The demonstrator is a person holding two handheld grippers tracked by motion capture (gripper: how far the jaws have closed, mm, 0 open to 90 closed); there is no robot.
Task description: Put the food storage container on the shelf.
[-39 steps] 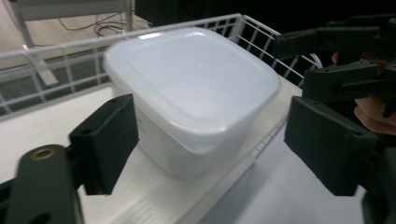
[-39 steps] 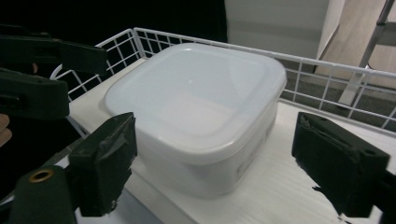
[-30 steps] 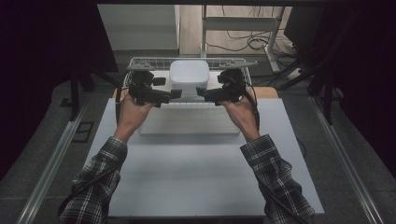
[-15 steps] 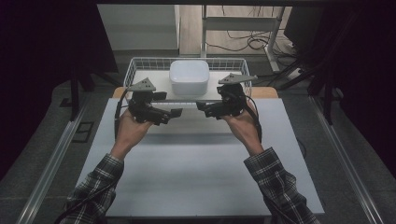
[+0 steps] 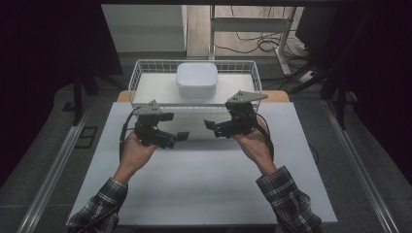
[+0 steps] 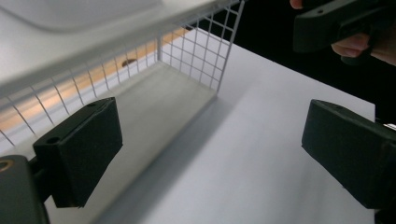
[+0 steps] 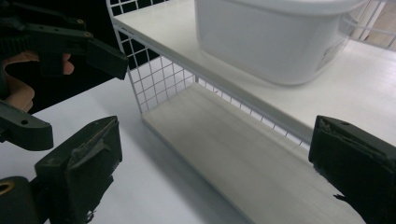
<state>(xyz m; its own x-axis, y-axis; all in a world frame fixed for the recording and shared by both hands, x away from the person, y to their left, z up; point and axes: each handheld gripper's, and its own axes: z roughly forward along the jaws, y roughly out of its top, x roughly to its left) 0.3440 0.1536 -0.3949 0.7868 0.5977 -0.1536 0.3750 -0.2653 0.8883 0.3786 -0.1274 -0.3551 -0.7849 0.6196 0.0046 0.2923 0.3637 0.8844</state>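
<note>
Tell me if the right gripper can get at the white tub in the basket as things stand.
Probably yes: the right gripper is open, the white tub stands uncovered in the open-topped wire basket, and nothing lies between them.

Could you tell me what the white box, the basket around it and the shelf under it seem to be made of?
White box: probably plastic, smooth and faintly glossy with rounded moulded corners. Basket: white coated wire, seen in its thin welded grid. Shelf: likely laminated or painted wood board, matte, with faint grain streaks on the lower level.
</note>
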